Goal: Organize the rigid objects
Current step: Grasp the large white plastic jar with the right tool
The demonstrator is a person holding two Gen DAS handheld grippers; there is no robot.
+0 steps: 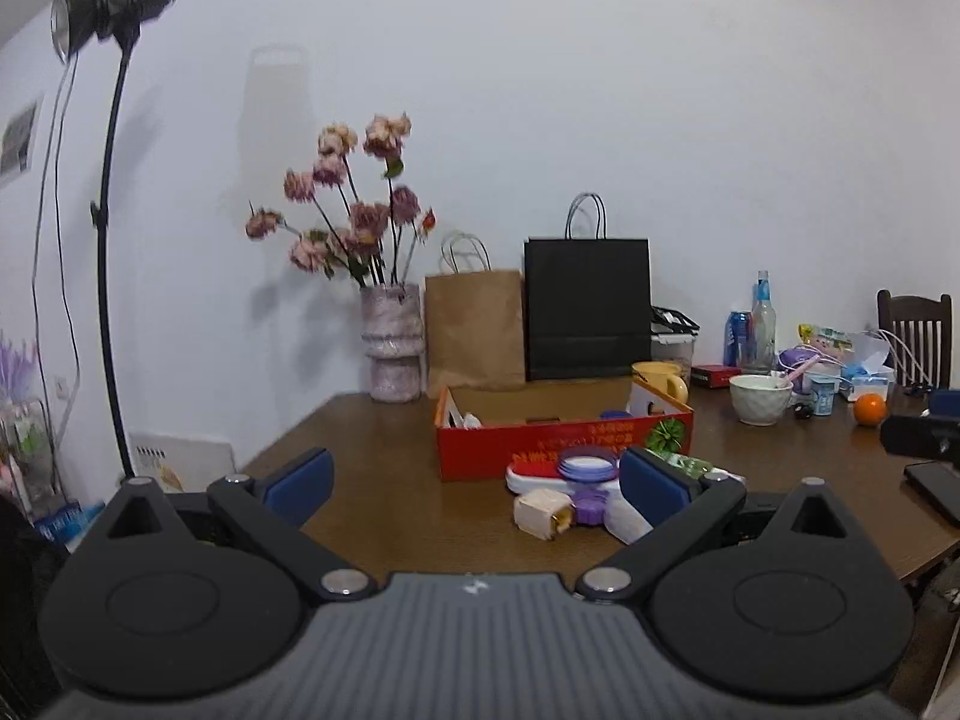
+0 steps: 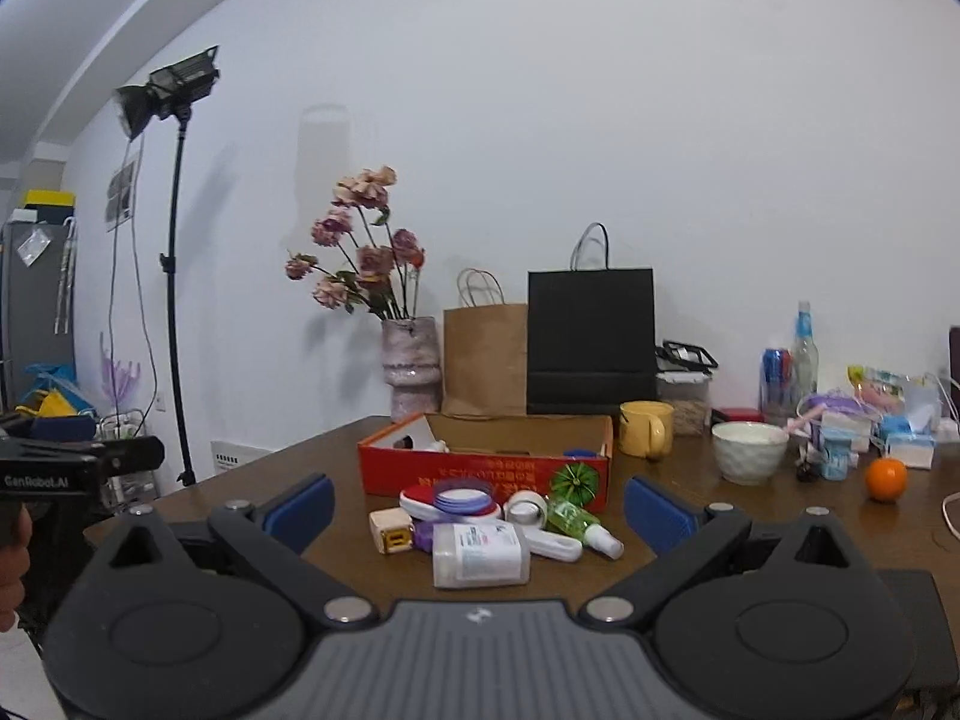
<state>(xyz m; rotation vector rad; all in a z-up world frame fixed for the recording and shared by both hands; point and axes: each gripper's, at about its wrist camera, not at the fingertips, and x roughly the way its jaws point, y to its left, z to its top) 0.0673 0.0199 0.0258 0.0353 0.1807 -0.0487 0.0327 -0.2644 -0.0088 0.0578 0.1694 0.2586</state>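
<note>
An open red cardboard box (image 2: 480,471) (image 1: 540,447) stands mid-table. In front of it lies a cluster: a clear labelled bottle (image 2: 480,555) on its side, a beige charger cube (image 2: 391,531) (image 1: 542,513), a purple lid (image 2: 461,499) (image 1: 587,467) on a red-and-white case (image 2: 420,504), a white tape roll (image 2: 527,507), and a green spray bottle (image 2: 579,525). My right gripper (image 2: 477,510) is open, hovering short of the cluster. My left gripper (image 1: 474,483) is open too, empty, left of the cluster. The left gripper's body (image 2: 72,462) shows at the right wrist view's left edge.
Behind the box stand a vase of dried flowers (image 2: 411,369), a brown bag (image 2: 485,360), a black bag (image 2: 591,342) and a yellow mug (image 2: 645,429). A white bowl (image 2: 749,450), an orange (image 2: 886,479), bottles and packets crowd the right. A light stand (image 2: 174,300) rises beyond the table's left edge.
</note>
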